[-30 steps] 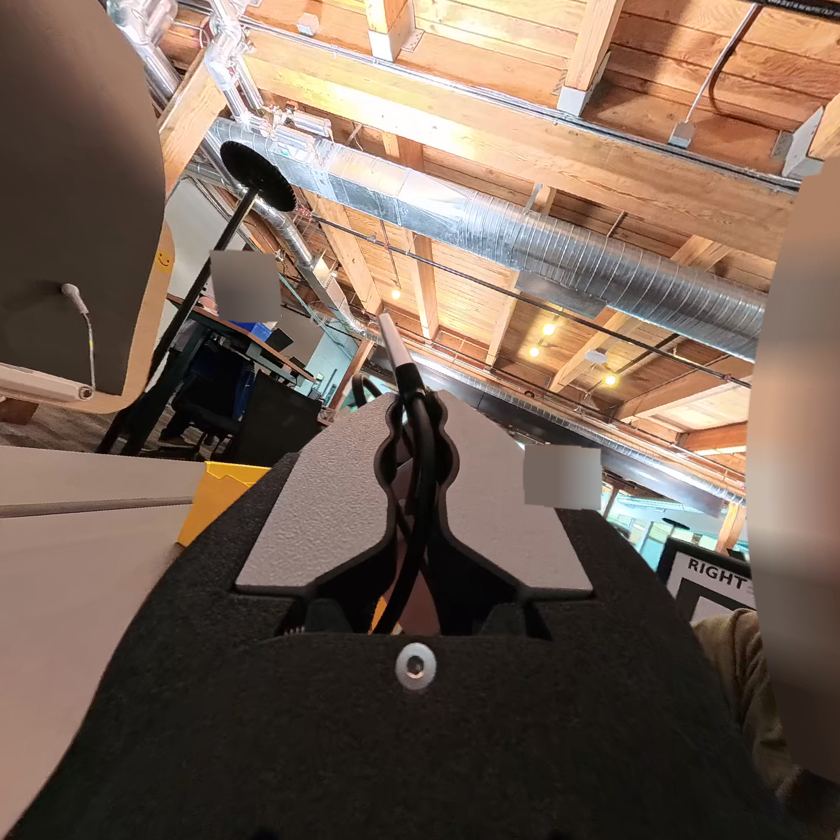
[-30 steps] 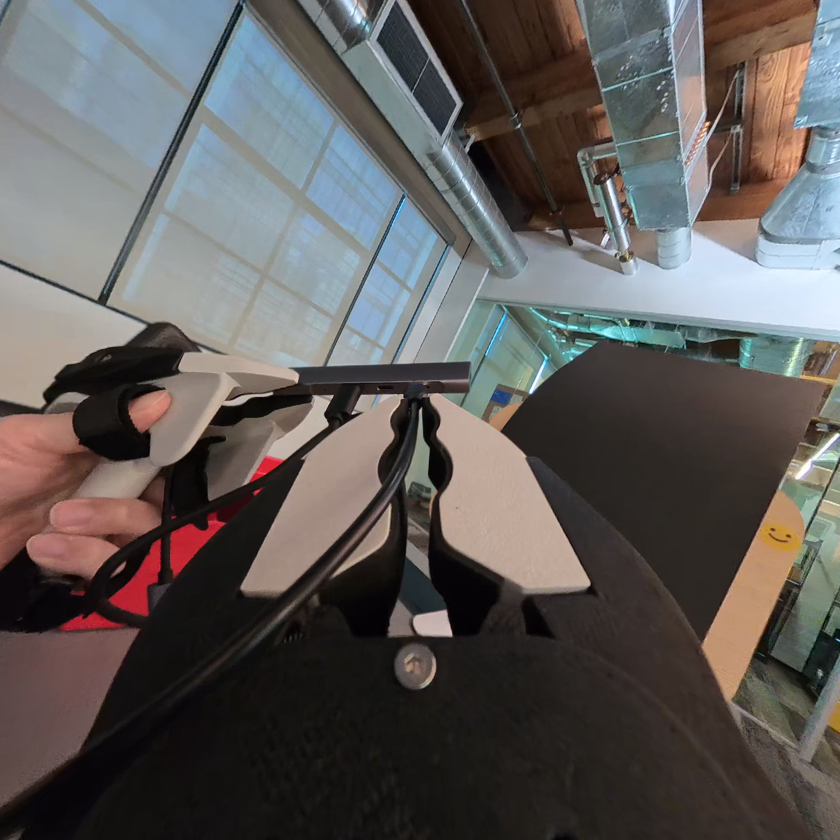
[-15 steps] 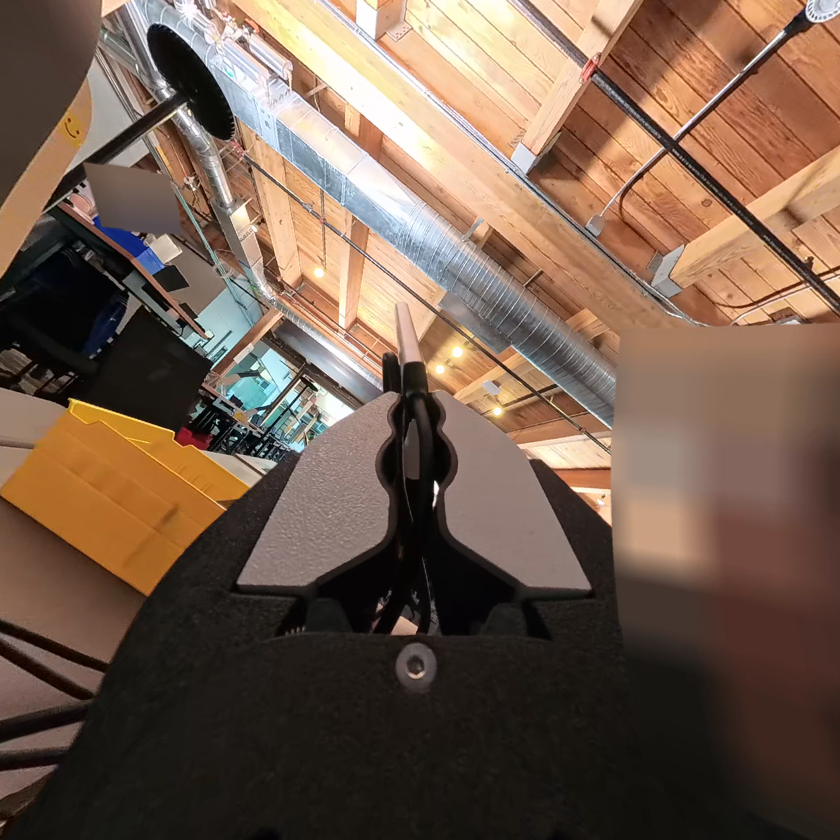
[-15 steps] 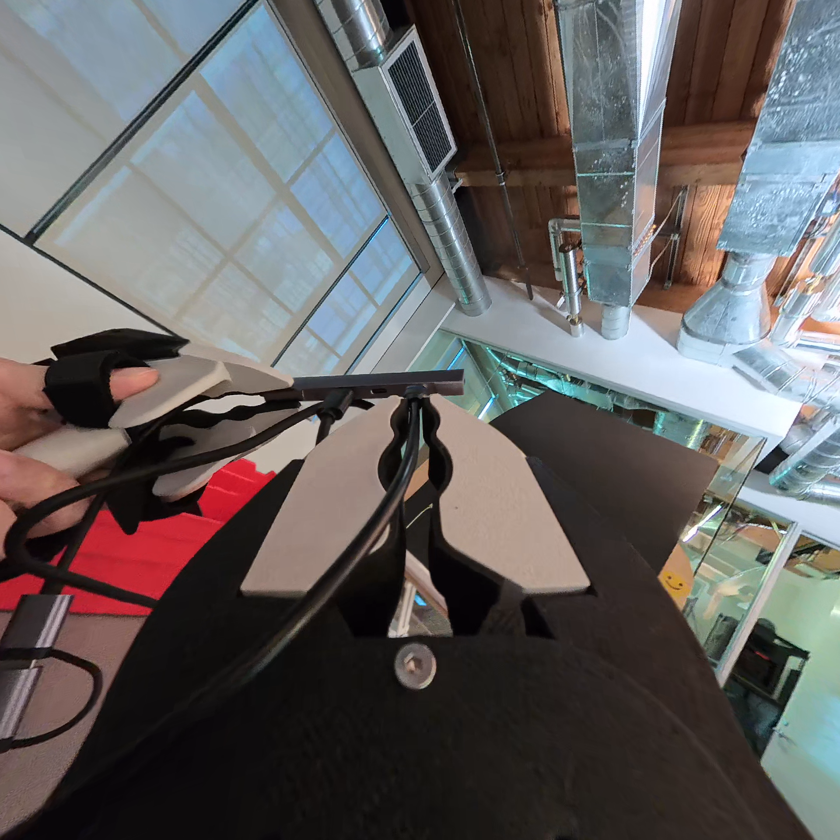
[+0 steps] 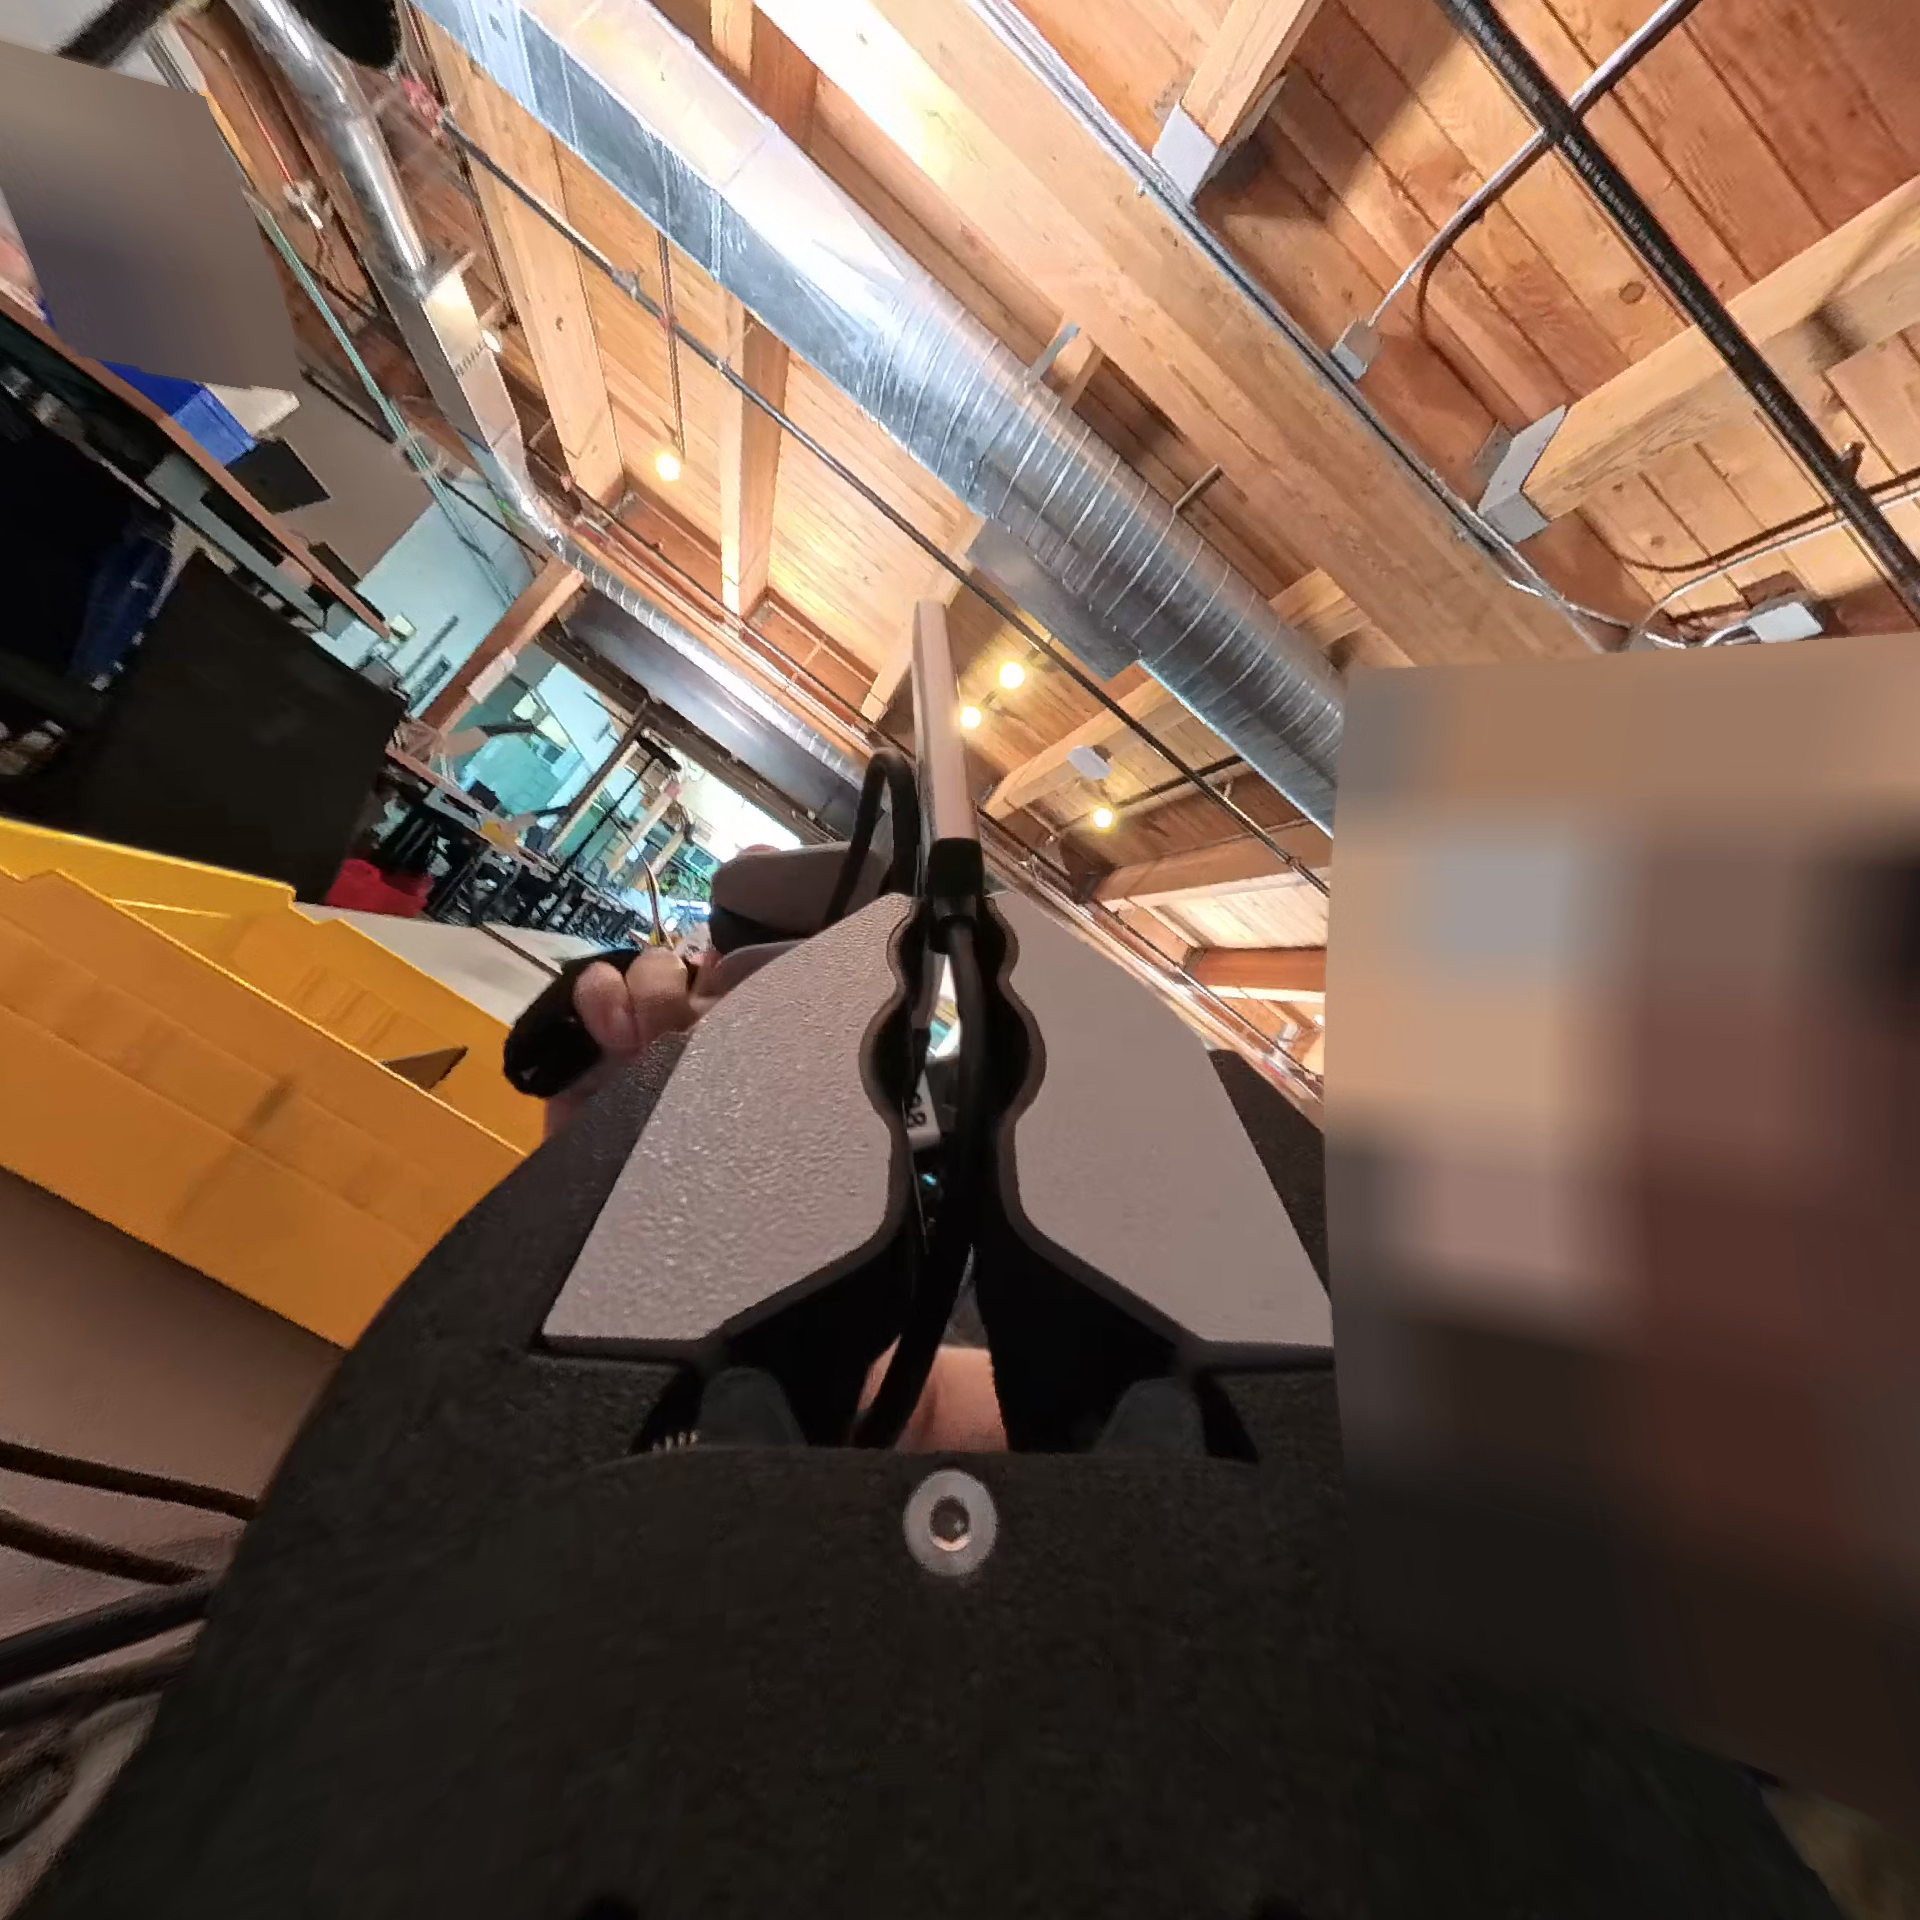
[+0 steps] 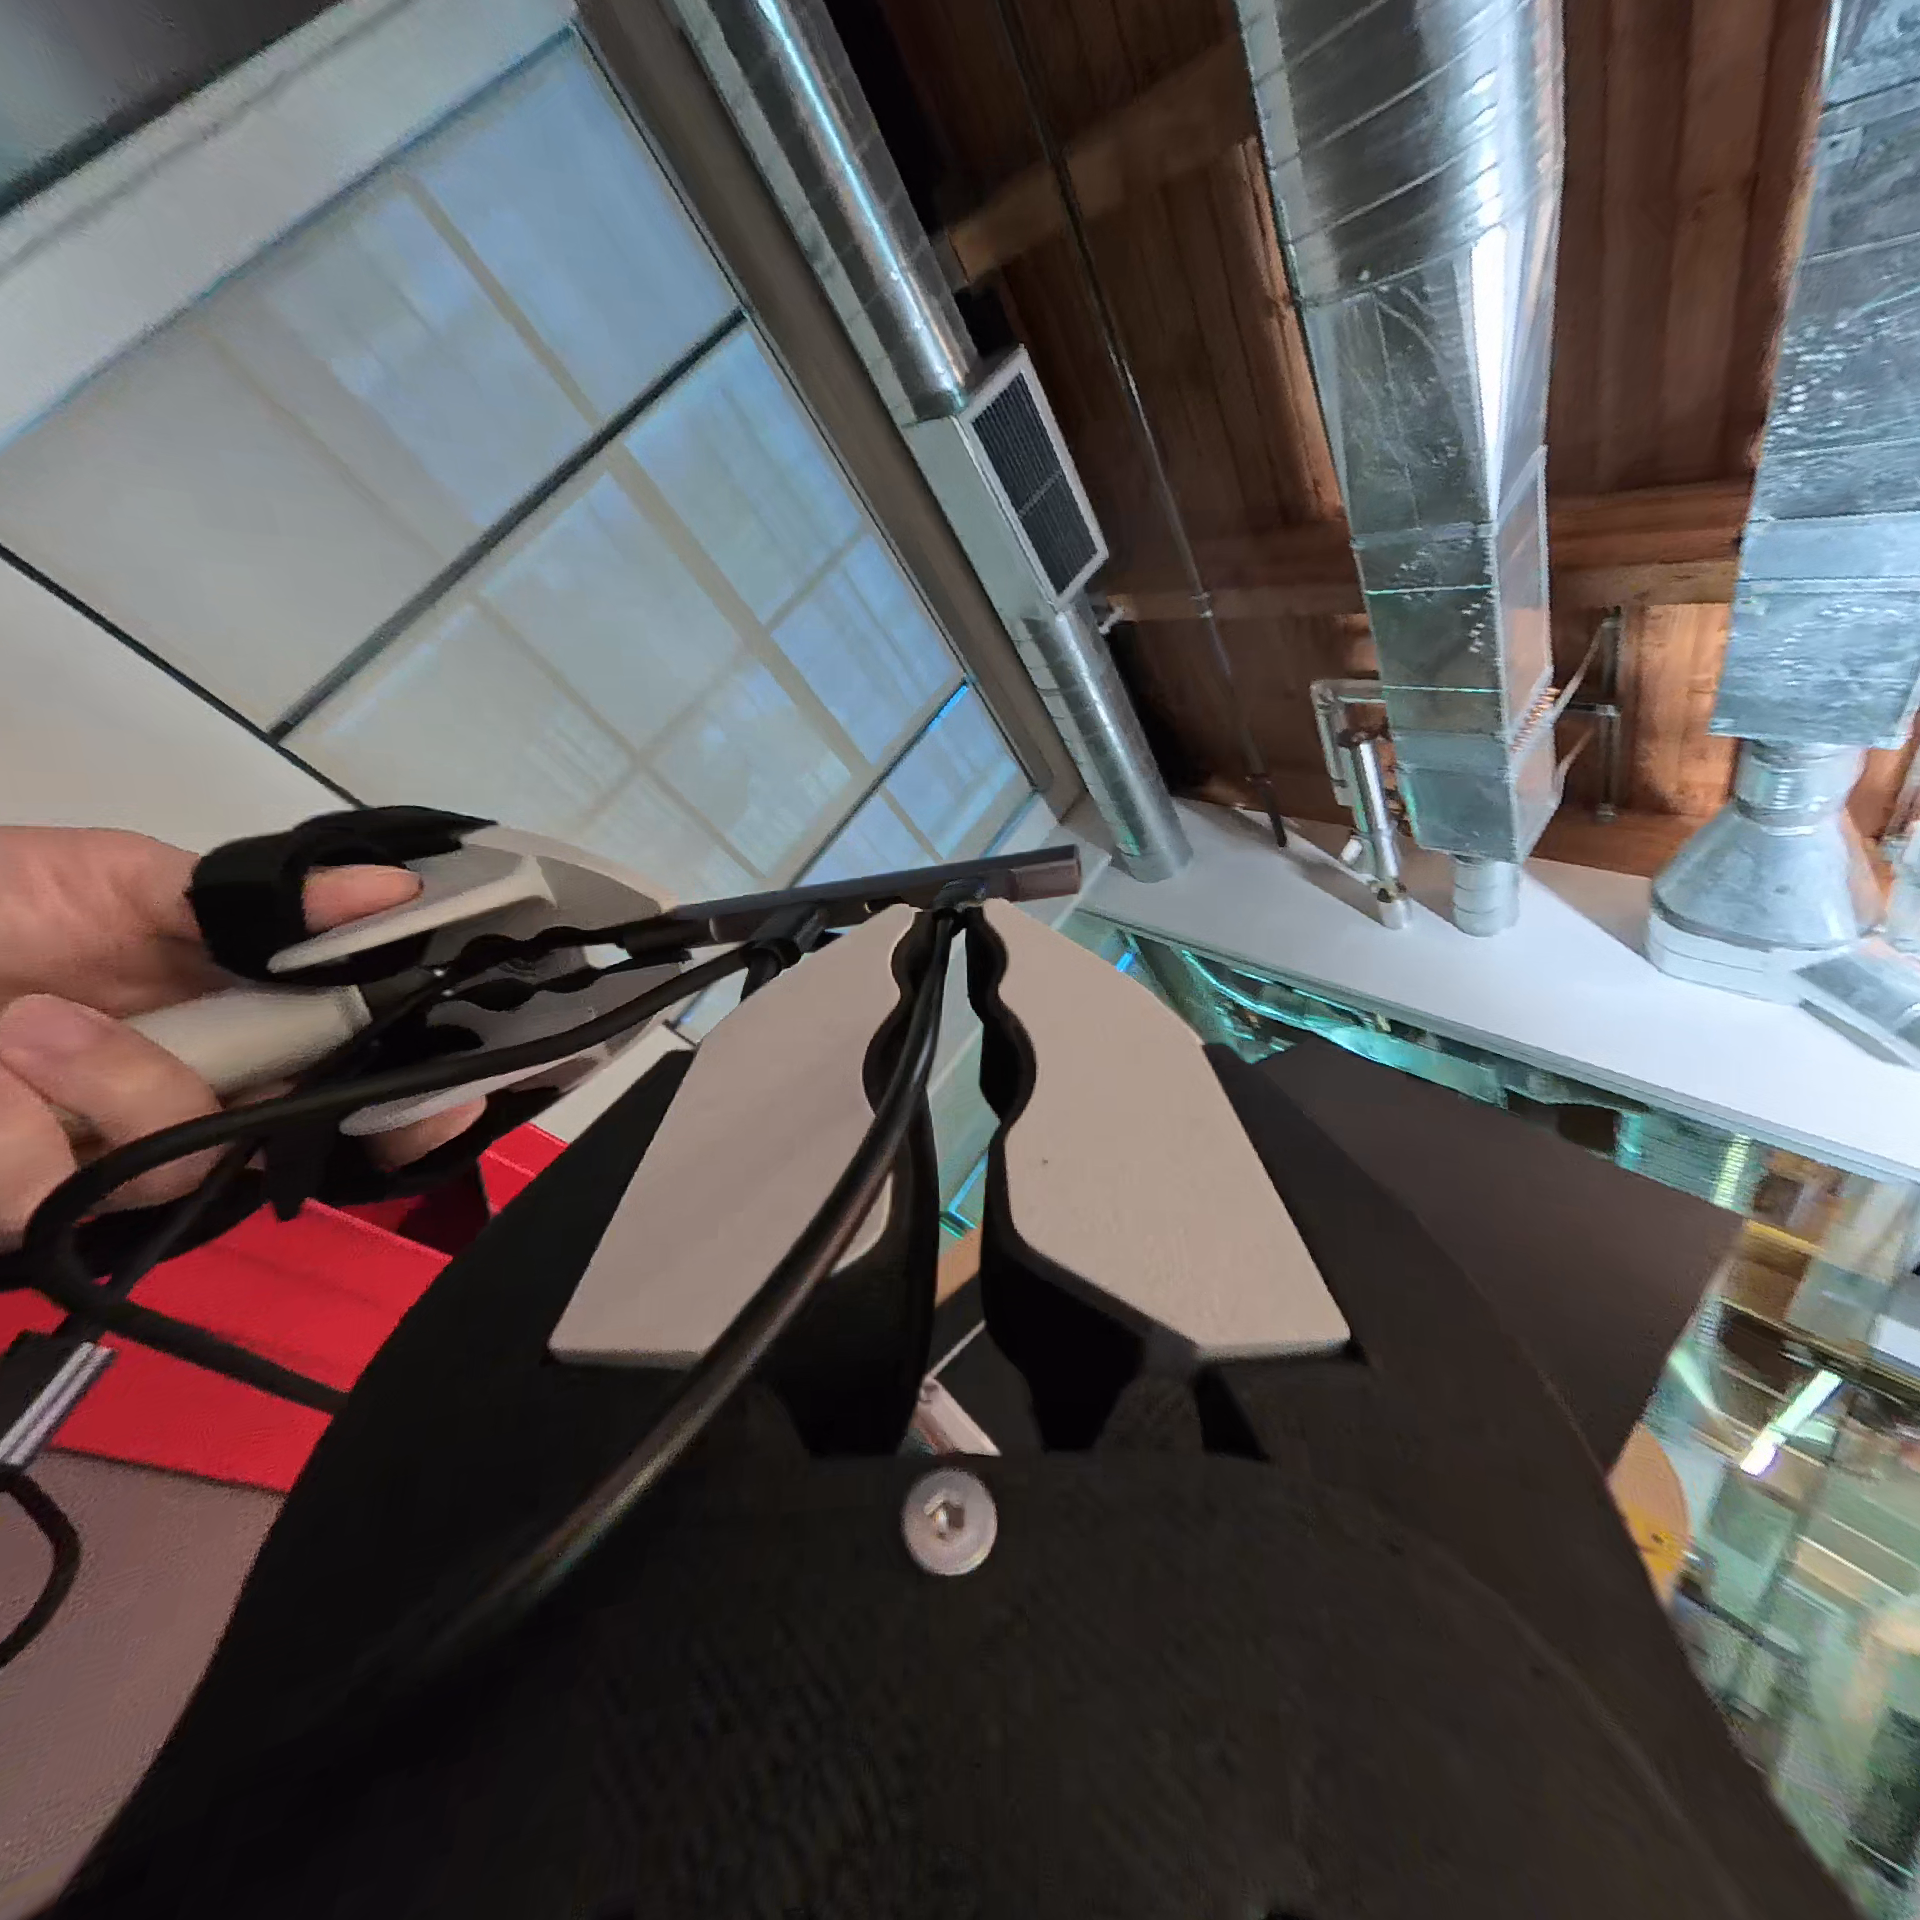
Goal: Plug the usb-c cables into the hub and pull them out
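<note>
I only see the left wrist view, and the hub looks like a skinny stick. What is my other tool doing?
Observer: The right tool is pinching a black cable right where its plug meets the long edge of the hub.
Operator: Is anything else stuck in there?
Observer: Yes, a second black cable meets that same edge, closer to the left tool, which grips the hub's end.
Operator: What's underneath?
Observer: A red thing lies below the left tool.
</note>
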A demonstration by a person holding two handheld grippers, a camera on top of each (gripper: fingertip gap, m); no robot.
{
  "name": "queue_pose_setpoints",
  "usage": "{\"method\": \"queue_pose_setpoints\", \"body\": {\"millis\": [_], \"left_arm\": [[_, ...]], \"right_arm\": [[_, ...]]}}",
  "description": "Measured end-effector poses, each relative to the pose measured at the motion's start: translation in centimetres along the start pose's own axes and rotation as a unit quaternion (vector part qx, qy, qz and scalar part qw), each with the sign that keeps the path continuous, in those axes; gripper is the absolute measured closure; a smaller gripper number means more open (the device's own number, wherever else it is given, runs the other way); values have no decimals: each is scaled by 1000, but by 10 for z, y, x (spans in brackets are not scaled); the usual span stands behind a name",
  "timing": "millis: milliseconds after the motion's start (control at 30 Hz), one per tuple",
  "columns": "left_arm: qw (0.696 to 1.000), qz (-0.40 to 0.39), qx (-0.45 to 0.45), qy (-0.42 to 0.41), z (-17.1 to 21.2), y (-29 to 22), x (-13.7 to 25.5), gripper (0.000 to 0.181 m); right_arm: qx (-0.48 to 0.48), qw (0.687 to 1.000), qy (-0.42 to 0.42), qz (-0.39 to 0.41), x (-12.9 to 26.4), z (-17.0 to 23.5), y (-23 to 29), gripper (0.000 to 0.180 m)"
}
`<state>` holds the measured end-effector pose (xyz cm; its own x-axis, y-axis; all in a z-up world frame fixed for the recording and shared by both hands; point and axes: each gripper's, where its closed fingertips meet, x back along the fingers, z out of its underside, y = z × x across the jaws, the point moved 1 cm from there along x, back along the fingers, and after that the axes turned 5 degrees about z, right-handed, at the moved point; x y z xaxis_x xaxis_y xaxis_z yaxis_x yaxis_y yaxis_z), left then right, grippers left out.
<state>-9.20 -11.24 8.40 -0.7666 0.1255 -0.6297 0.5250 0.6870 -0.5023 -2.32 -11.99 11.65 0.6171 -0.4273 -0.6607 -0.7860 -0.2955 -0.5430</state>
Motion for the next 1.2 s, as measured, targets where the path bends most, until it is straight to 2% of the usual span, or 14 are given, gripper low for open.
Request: {"method": "queue_pose_setpoints", "body": {"millis": [133,333,567,767,1000,1200], "left_arm": [[1000,12,-7,17,5,-7,-5,173],[997,-7,-70,36,6,-15,-10,172],[997,19,-69,16,1,-22,-10,167],[996,1,-80,27,0,-19,-7,168],[994,-29,-34,101,9,-6,2,170],[988,-22,-41,146,18,-5,3,169]], "right_arm": [[-36,999,-18,-16,0,-8,-3,172],[-16,1000,-23,-3,1,-12,-4,173],[-1,999,-28,-16,1,-14,1,173],[-14,999,-10,-43,-1,-7,9,173],[-65,990,22,-124,1,7,15,173],[-90,979,29,-180,5,6,18,173]]}}
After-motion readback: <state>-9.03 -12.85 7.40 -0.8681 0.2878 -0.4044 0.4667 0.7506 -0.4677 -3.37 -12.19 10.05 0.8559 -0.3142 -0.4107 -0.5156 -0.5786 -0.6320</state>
